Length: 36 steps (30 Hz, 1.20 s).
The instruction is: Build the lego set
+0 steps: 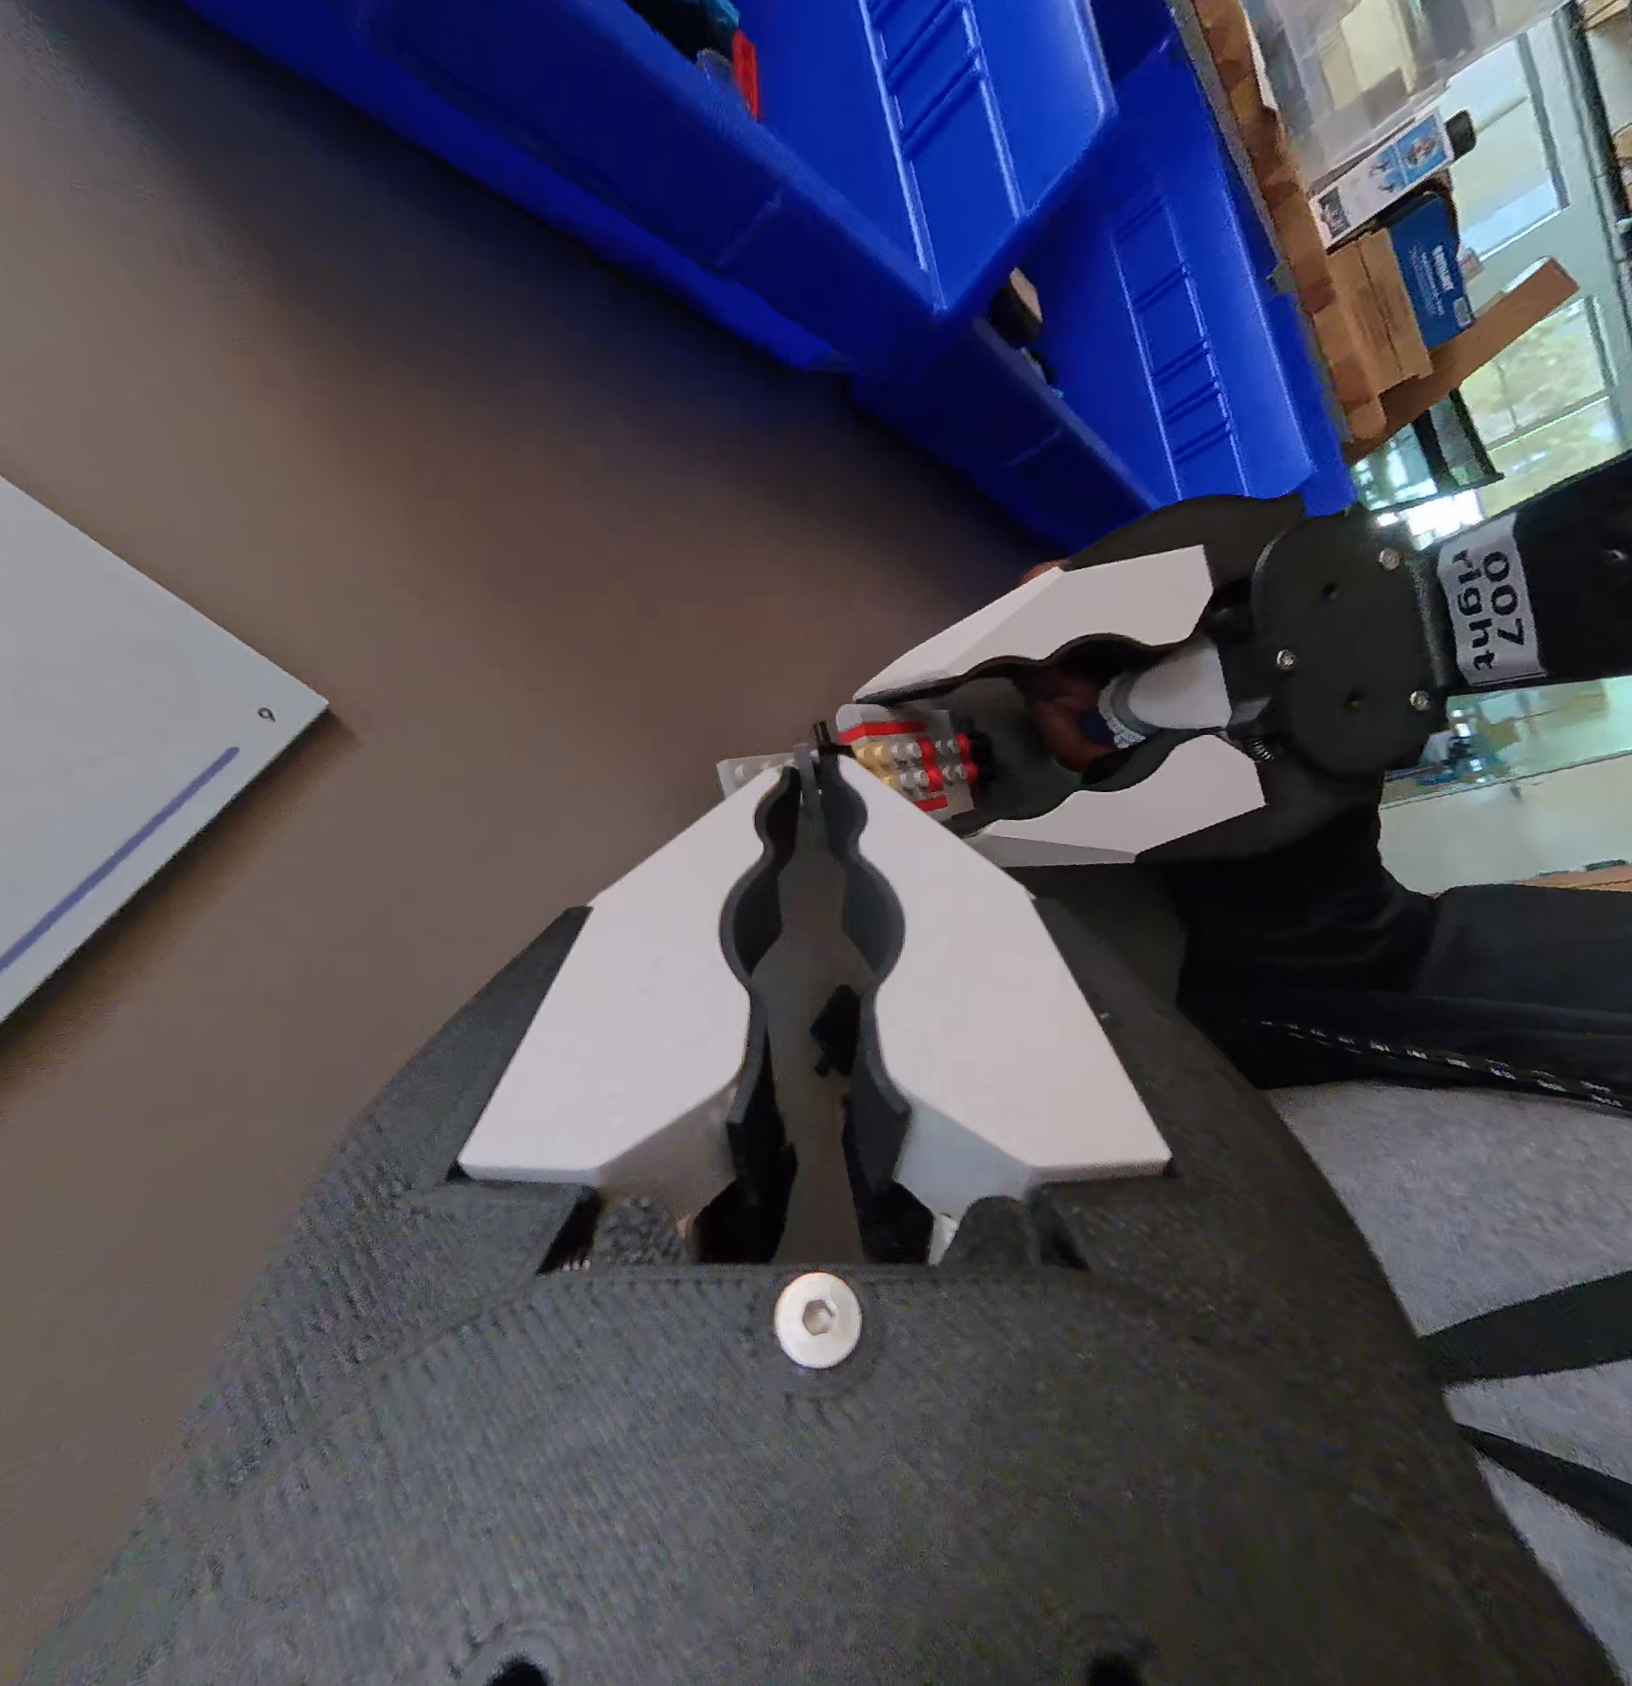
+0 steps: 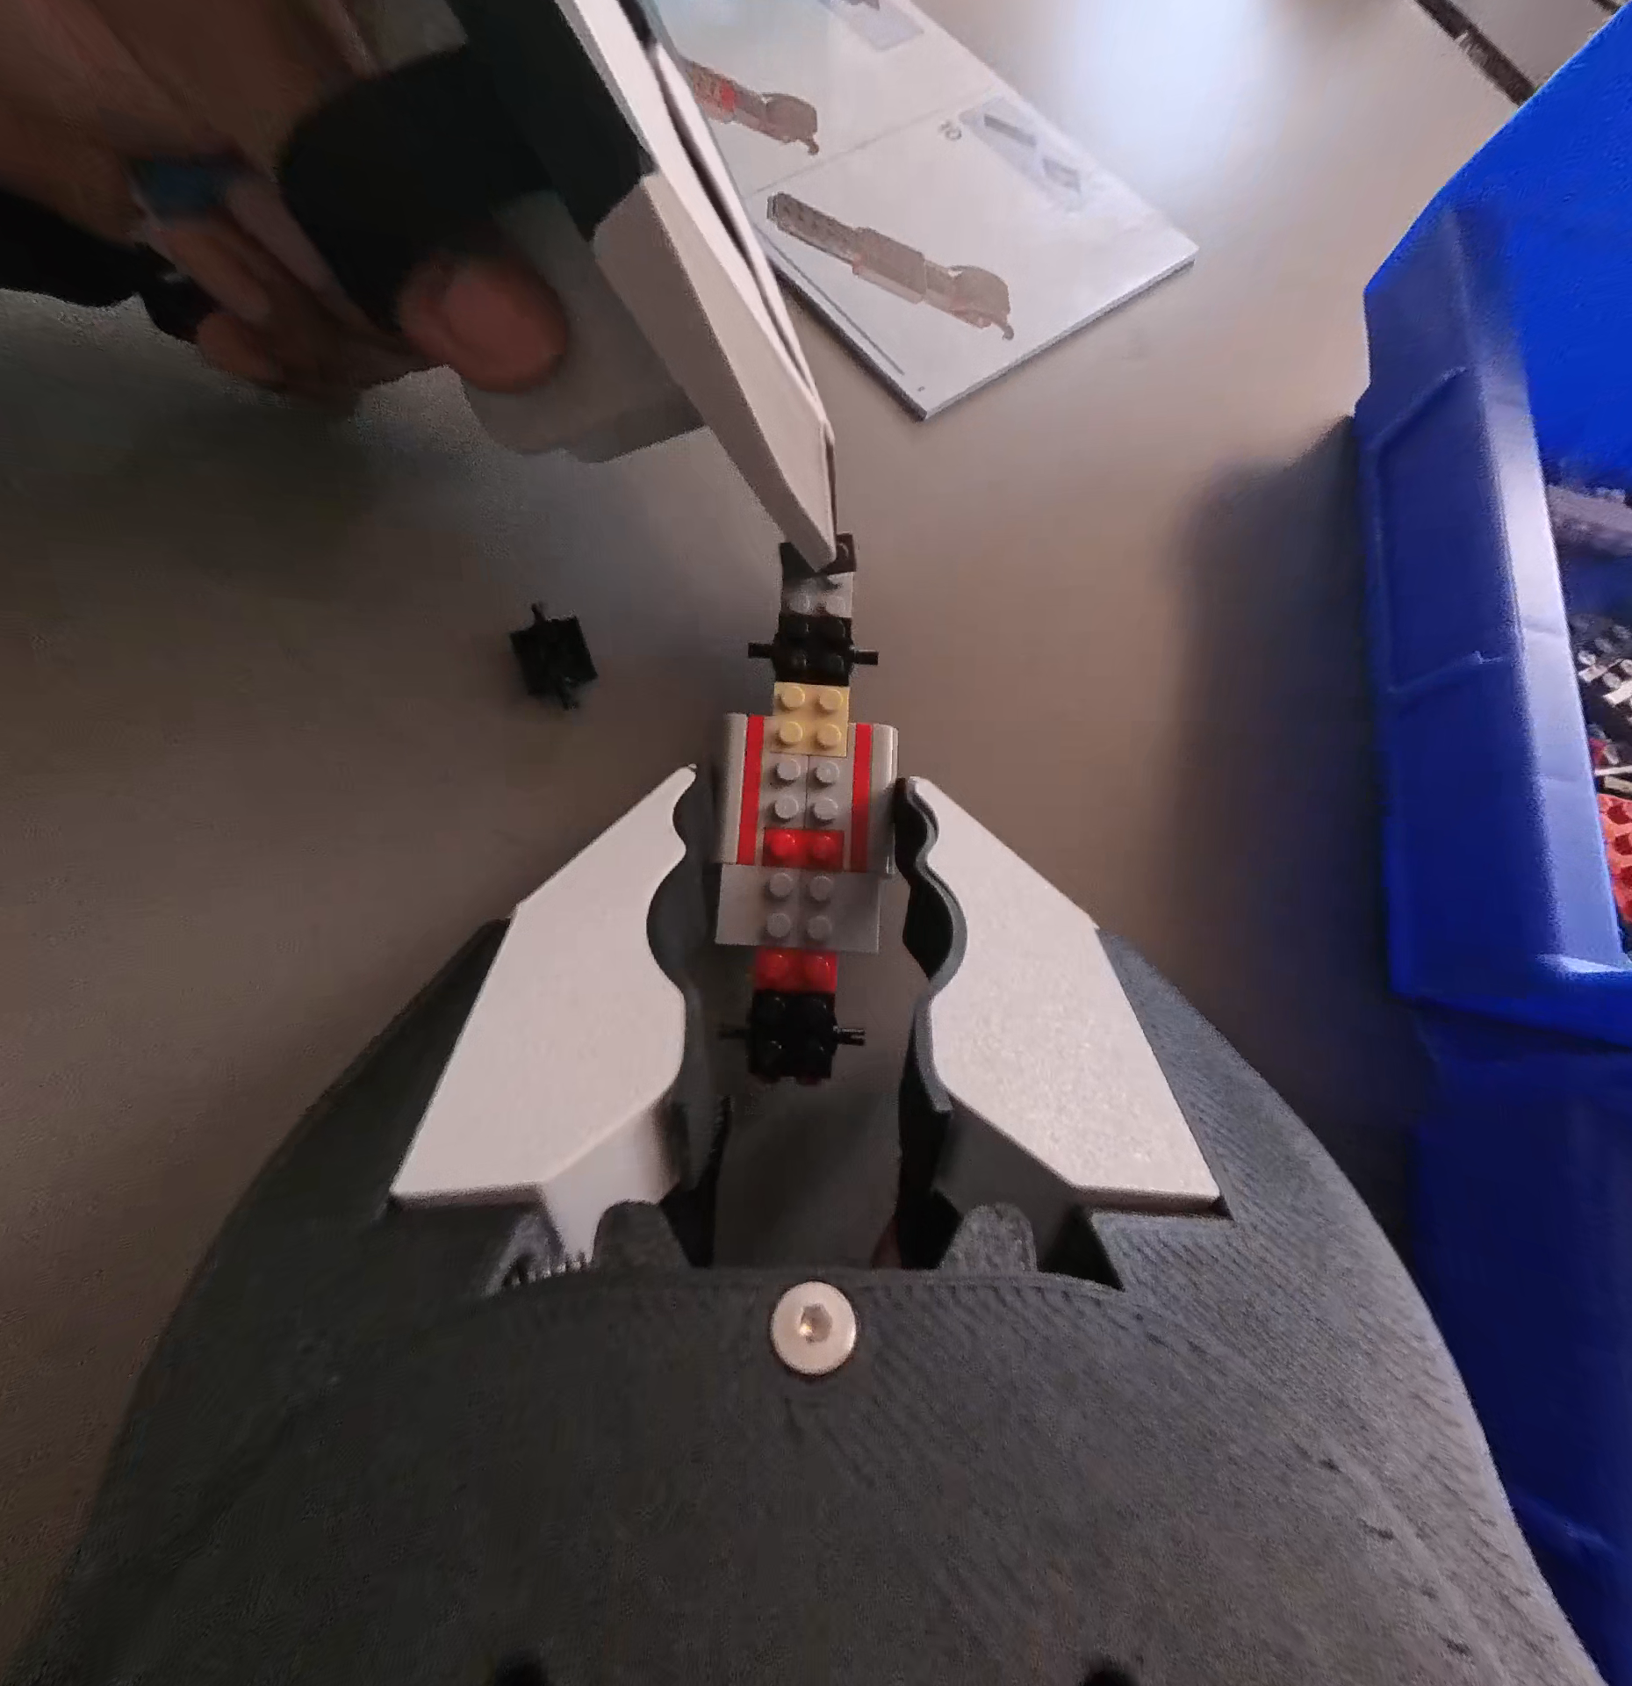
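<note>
Brown-grey table (image 1: 429, 411) fills both views. Blue bins (image 1: 885, 182) stand in a row along its far edge in the left wrist view; in the right wrist view one bin (image 2: 1478, 456) sits at the right with loose bricks inside. Open manual (image 2: 958, 228) lies flat on the table beyond the grippers, well apart from the build; its corner shows at the left in the left wrist view (image 1: 110, 730).

Right gripper (image 2: 794, 794): jaws partly open, clamped on the wide grey-and-red middle of the model (image 2: 798, 821) from both sides. Model is a long narrow build of grey, red, tan and black bricks, black axle pieces at both ends, held off the table, its far end pointing away from the camera. In the left wrist view it (image 1: 912, 757) sits between the right gripper's (image 1: 876, 757) fingers.

Left gripper (image 1: 812, 771): jaws nearly closed, tips pinching something small and dark right at the model's far end; cannot tell exactly what. In the right wrist view its tips (image 2: 826, 547) touch that end, with a hand (image 2: 292, 274) on its handle.

Loose black piece (image 2: 552, 652) lies on the table left of the model, apart from it.
</note>
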### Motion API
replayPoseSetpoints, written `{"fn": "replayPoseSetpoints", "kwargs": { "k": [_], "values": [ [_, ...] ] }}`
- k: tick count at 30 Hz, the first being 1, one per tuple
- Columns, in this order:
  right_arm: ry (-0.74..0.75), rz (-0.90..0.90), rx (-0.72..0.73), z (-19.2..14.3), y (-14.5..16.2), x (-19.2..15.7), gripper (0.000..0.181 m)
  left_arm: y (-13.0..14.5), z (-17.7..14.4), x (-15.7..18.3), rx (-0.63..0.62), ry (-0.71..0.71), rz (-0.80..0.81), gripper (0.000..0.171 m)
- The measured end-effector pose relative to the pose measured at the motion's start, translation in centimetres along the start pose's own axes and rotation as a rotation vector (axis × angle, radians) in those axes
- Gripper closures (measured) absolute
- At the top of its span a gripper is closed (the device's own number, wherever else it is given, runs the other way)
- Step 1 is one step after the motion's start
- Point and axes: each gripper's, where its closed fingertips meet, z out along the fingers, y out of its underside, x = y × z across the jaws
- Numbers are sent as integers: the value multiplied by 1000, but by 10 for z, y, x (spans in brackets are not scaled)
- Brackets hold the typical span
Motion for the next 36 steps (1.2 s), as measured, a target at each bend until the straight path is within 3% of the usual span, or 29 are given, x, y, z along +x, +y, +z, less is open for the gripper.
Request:
{"fn": "replayPoseSetpoints", "kwargs": {
  "k": [21, 36],
  "values": [
    [10, -6, 83, -4, -12, 0, 139, -3, -2, 8, -30, -152, 182, 166],
    [-4, 10, 94, -6, -12, 0, 139, -11, -5, 9, 22, -197, 233, 162]
  ]
}}
